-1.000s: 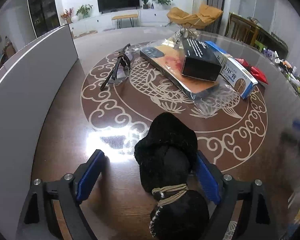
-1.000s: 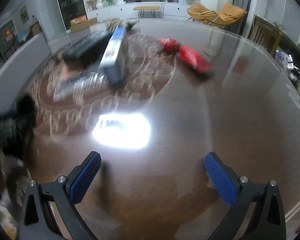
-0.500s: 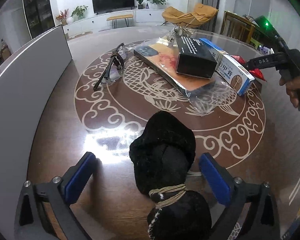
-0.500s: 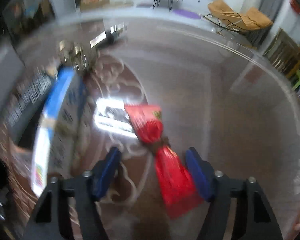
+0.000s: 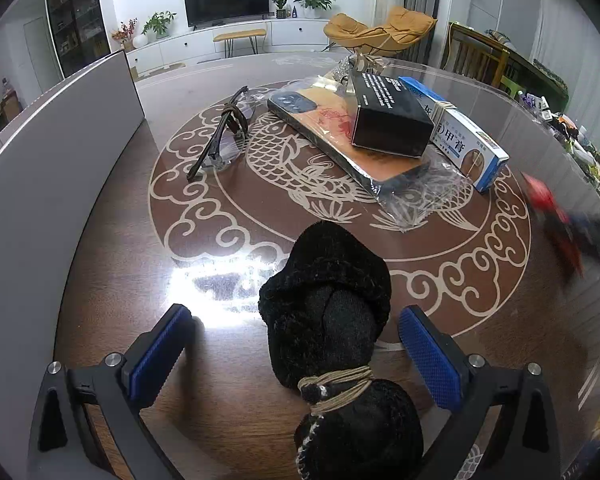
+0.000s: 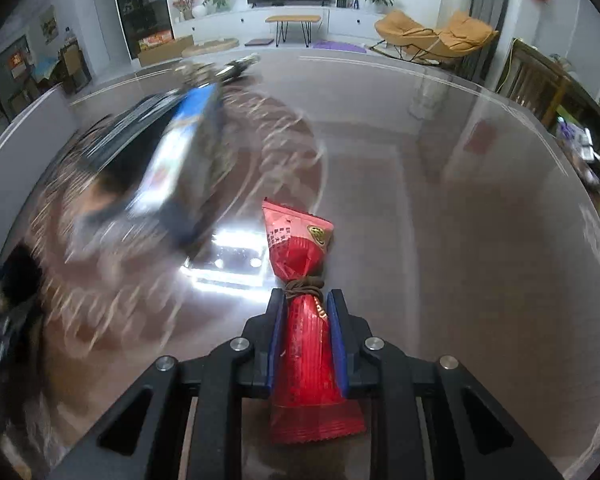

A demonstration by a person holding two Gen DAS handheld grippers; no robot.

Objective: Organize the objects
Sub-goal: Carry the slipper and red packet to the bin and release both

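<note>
My right gripper (image 6: 307,312) is shut on a red snack packet (image 6: 300,264) tied at its middle with a brown band; it shows blurred at the right in the left wrist view (image 5: 552,216). My left gripper (image 5: 292,340) is open, its blue pads on either side of a black fuzzy bundle (image 5: 328,312) bound with a beige band, which lies on the round table (image 5: 112,240). The pads do not touch the bundle.
On the table's middle lie a pair of glasses (image 5: 224,136), a phone case in clear wrap (image 5: 340,136), a black box (image 5: 384,116) on it, and a blue-and-white box (image 5: 460,140). A grey panel (image 5: 40,152) stands at the left.
My right gripper moved onto the red packet and closed on it. My left gripper stayed open around the black bundle, shifting only slightly.
</note>
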